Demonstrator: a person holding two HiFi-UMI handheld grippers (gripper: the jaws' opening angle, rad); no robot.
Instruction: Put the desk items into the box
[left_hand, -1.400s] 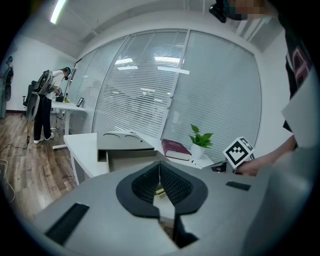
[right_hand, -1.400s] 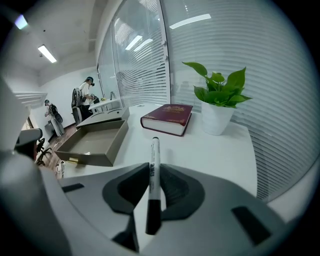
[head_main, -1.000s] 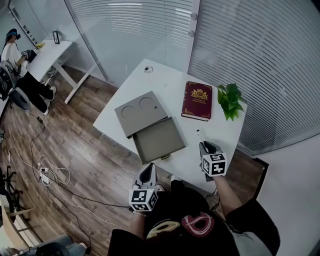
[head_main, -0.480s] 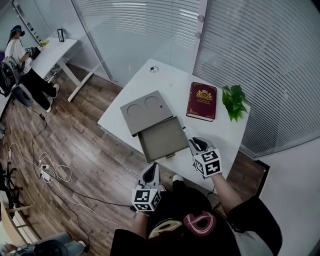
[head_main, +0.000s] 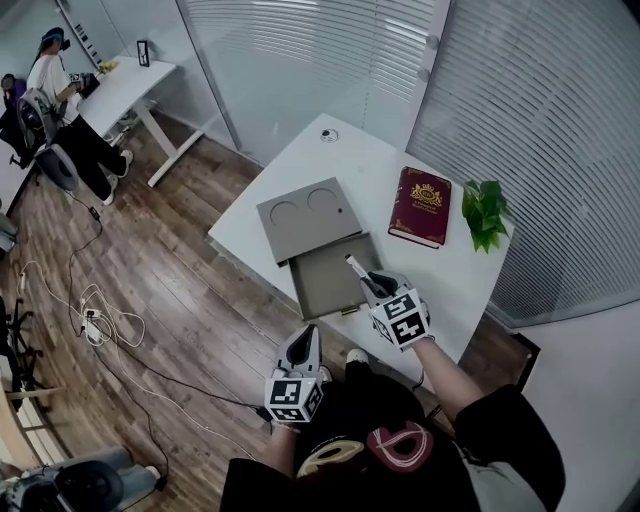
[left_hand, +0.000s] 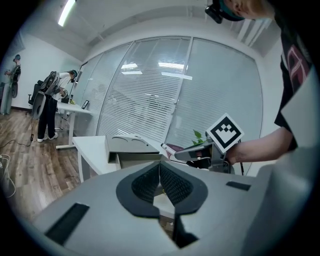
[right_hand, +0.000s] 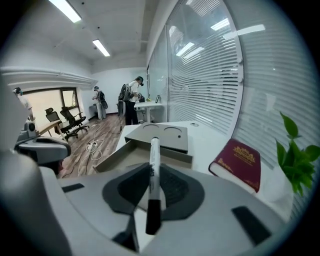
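My right gripper (head_main: 376, 285) (right_hand: 152, 170) is shut on a white marker (head_main: 356, 268) (right_hand: 153, 150) with a black cap, and the marker's white end points out ahead of the jaws. It hangs over the right side of the grey box's open tray (head_main: 322, 280) (right_hand: 116, 151). The box's lid (head_main: 305, 214) (right_hand: 161, 135), with two round dents, lies against the tray's far side. My left gripper (head_main: 300, 343) (left_hand: 160, 165) is shut and holds nothing, below the table's near edge over the floor. The left gripper view shows the right gripper (left_hand: 196, 152) with the marker (left_hand: 167, 148).
On the white table (head_main: 375, 170), a dark red book (head_main: 421, 205) (right_hand: 240, 160) lies right of the box, with a green plant (head_main: 487, 212) (right_hand: 296, 152) beyond it. A small round thing (head_main: 329, 134) sits at the far corner. Cables (head_main: 100, 322) lie on the wooden floor at the left.
My right gripper has carried the marker leftward from the table's right front to above the box tray and has rolled. The left gripper has stayed in place.
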